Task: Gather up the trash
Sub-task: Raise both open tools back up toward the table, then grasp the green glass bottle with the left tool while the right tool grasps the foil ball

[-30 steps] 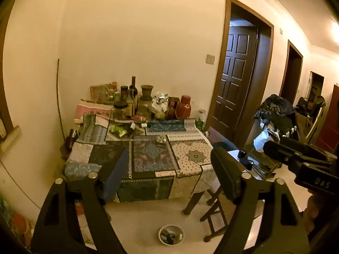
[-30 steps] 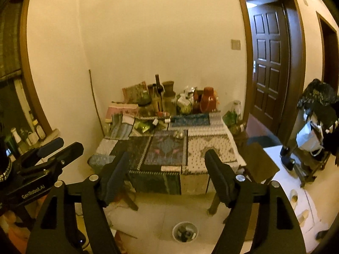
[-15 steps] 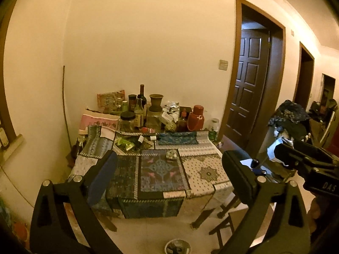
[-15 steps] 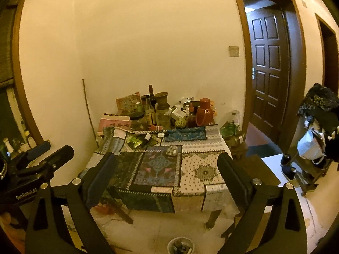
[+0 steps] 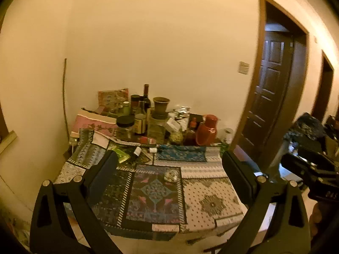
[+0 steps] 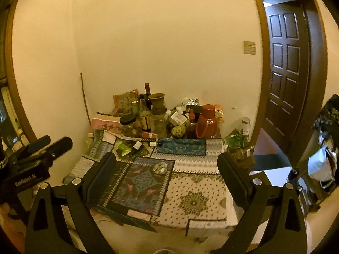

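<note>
In front of both grippers stands a table under a patchwork cloth, pushed against a cream wall beside a dark wooden door. The left gripper and the right gripper both have their jaws spread wide with nothing between them, and neither touches anything. The likeliest trash is a crumpled wad lying alone near the middle of the cloth; in the right view it sits between the two fingers but well beyond them. A green wrapper lies farther back on the left, near a small vial. Behind these, the back of the table is crowded with jars, a dark bottle, a clay vase and a red flask, packed close together. The main risk, as I judge it, is reaching past the wad with wide jaws and knocking over glass at the back. Closing on the wad could also pinch the cloth and drag it, shifting everything on it. Both grippers converging on one small item could collide. Dim yellow light makes trash hard to tell from keepsakes.
</note>
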{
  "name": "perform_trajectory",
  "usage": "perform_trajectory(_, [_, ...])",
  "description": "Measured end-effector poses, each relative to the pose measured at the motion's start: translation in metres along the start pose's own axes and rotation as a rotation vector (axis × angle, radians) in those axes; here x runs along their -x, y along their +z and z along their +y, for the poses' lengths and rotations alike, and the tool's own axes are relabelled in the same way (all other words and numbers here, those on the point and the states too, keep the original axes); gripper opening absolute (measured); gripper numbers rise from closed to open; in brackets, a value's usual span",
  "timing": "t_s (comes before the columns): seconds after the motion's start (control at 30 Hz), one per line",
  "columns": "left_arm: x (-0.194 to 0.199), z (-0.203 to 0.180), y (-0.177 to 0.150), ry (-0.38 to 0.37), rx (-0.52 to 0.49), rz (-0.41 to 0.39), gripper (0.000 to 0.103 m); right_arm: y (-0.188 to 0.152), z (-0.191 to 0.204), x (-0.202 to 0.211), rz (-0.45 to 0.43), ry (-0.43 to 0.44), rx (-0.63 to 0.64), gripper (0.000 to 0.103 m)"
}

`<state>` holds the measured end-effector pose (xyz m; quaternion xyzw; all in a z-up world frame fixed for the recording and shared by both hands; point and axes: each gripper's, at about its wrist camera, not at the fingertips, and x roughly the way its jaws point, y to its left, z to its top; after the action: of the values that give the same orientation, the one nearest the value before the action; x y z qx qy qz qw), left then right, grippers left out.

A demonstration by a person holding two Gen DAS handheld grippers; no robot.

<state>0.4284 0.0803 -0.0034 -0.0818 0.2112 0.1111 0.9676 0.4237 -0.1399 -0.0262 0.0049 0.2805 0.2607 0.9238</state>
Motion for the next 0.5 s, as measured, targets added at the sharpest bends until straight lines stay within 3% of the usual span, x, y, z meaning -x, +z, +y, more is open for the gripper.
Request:
perform_trajectory(0.3, [-0.074, 0.037, 0.009, 0.087, 0.068, 0.083, 0.099, 0.007, -0.005, -0.075, 0.127, 0.051, -0.027, 0.095])
perform_trajectory(0.5, [-0.137, 0.081, 0.018, 0.075, 0.088, 0.149, 0.099, 0.004, 0.012, -0.142, 0.215, 0.015, -0.060, 0.095])
